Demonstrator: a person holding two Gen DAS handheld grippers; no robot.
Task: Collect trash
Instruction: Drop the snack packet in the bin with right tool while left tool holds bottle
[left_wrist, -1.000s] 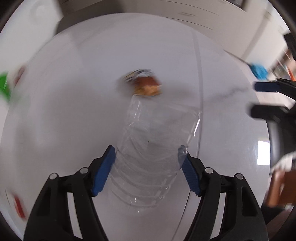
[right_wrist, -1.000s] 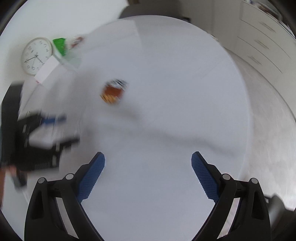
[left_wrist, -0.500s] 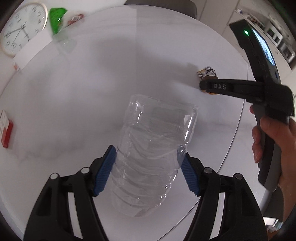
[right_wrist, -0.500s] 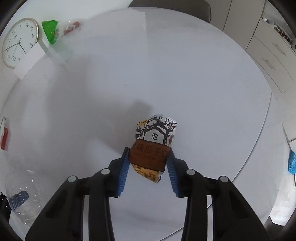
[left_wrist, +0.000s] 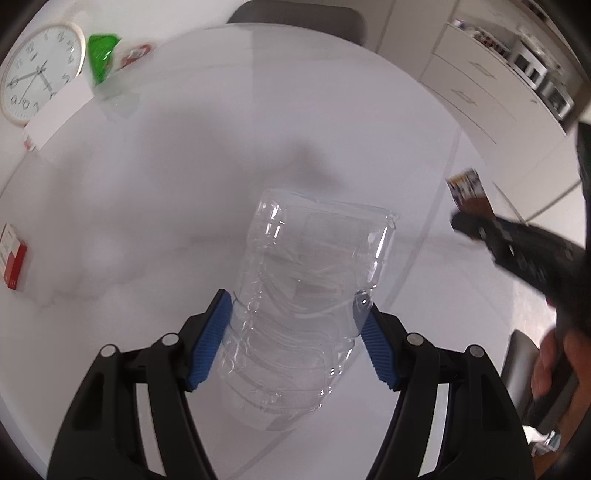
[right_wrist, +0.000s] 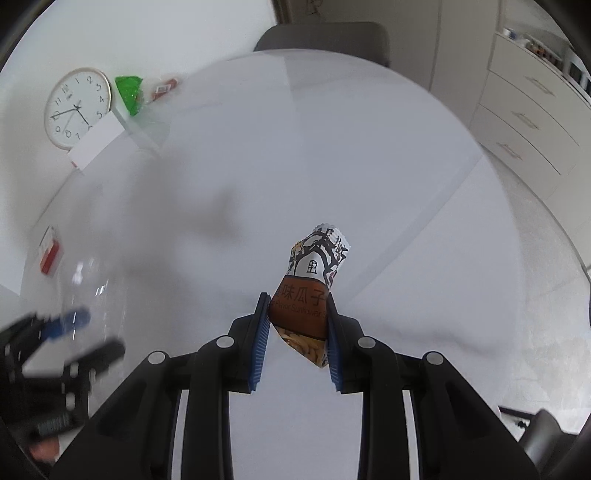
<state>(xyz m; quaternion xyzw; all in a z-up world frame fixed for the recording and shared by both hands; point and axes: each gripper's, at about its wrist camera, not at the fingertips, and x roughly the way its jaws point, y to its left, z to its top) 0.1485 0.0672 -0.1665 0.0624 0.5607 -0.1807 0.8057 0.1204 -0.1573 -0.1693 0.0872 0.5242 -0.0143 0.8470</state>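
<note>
Trash is in both grippers: the left gripper (left_wrist: 293, 341) clamps a crushed clear bottle (left_wrist: 310, 291) across its ribbed body, and the right gripper (right_wrist: 293, 345) pinches a seed packet (right_wrist: 314, 299) at its lower half, both held above the white bench (right_wrist: 332, 147). To carry them off well, keep both grips firm and level (the thin bottle could buckle and slip, I judge). A green wrapper (right_wrist: 129, 92) and a red box (left_wrist: 13, 258) lie well apart on the far side, beyond either gripper.

I read "味瓜子" and "Flavor Sunflower" on the snack packet (right_wrist: 308, 302); the wall clock (right_wrist: 77, 109) shows numerals 1–12.
</note>
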